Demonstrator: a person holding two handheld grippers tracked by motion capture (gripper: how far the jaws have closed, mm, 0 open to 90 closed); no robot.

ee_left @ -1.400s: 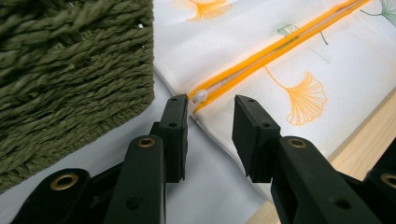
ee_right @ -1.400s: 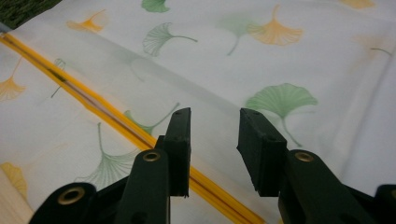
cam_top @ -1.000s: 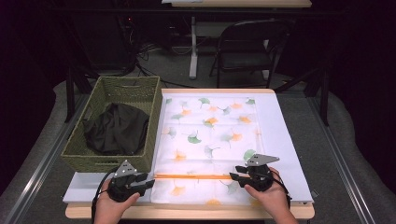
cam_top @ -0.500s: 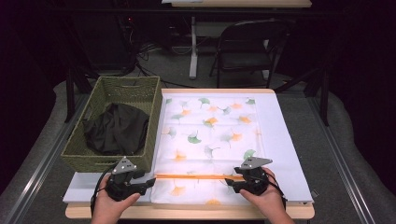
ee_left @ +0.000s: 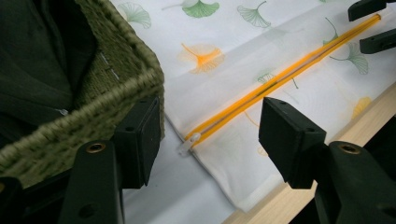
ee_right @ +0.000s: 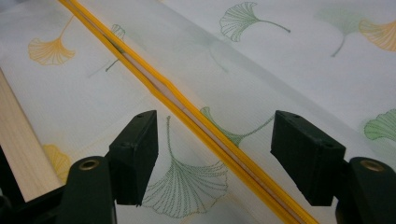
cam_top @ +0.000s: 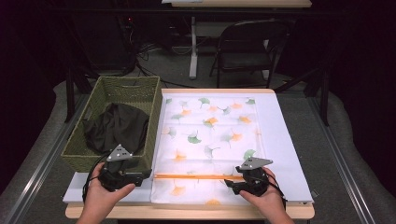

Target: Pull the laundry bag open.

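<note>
A white mesh laundry bag (cam_top: 212,140) printed with green and orange ginkgo leaves lies flat on the white table top (cam_top: 285,140) in front of me. An orange zipper (cam_top: 198,177) runs across the bag near my edge of the table, from one gripper toward the other.

My left gripper (cam_top: 142,173) sits at the bag's near left corner, just beside a woven green basket (cam_top: 154,116) that holds a dark cloth (cam_top: 116,128). In the left gripper view, the zipper's clear pull tab (ee_left: 187,143) lies on the table between my 2 black jaws and a little ahead of them. These jaws stand wide apart and grip nothing; the left one is close against the basket's corner.

My right gripper (cam_top: 231,183) sits over the zipper's other end. In the right gripper view, the orange zipper (ee_right: 187,109) passes diagonally through the gap between my 2 jaws, and its 2 tapes are slightly parted. These jaws are also spread wide, holding nothing, with the fabric just below them.
</note>
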